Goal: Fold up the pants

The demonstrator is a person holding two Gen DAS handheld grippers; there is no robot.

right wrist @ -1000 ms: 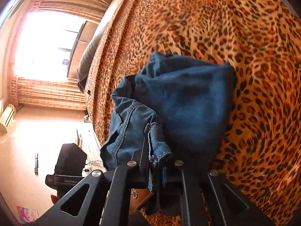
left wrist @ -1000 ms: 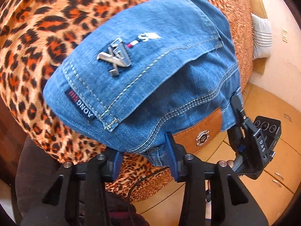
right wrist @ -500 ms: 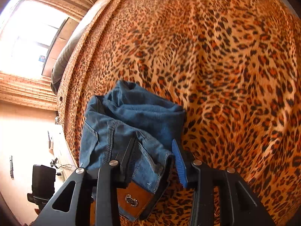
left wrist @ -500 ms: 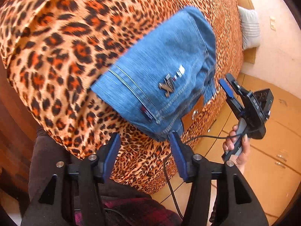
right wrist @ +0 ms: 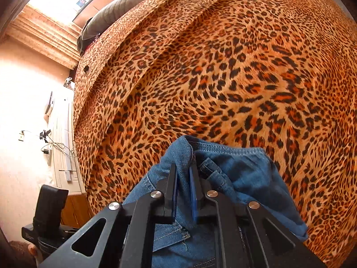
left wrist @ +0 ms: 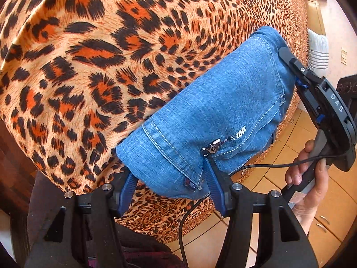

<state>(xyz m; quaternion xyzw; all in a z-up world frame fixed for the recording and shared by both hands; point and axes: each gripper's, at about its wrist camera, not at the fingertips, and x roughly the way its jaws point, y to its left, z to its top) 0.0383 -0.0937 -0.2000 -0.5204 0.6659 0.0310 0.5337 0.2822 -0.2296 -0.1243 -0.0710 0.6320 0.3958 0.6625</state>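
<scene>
Since a second ago the right gripper (right wrist: 183,186) has let go of the jeans' waistband, swung along the bundle and is now biting again at a different spot; the left gripper (left wrist: 168,184) has released its hold too and is sitting wider than before. The right jaws are closing, and a raised ridge of denim is standing pinched between their blue pads. The left jaws are standing apart, straddling the near corner of the folded jeans (left wrist: 214,120) without pressing on it: one blue pad is just beside the left edge of that corner, the other is against the pocket side near the small metal logo (left wrist: 212,147). The jeans are lying as a compact folded bundle on the leopard-print bed cover (left wrist: 93,67), close to the bed's near edge, back pocket facing up. In the left wrist view the right gripper is reaching onto the far end of the jeans, a hand (left wrist: 309,178) gripping its handle, with a black cable (left wrist: 279,165) trailing from it. Beyond the jeans, past the bed's edge, a tan tiled floor (left wrist: 296,134) is showing.
</scene>
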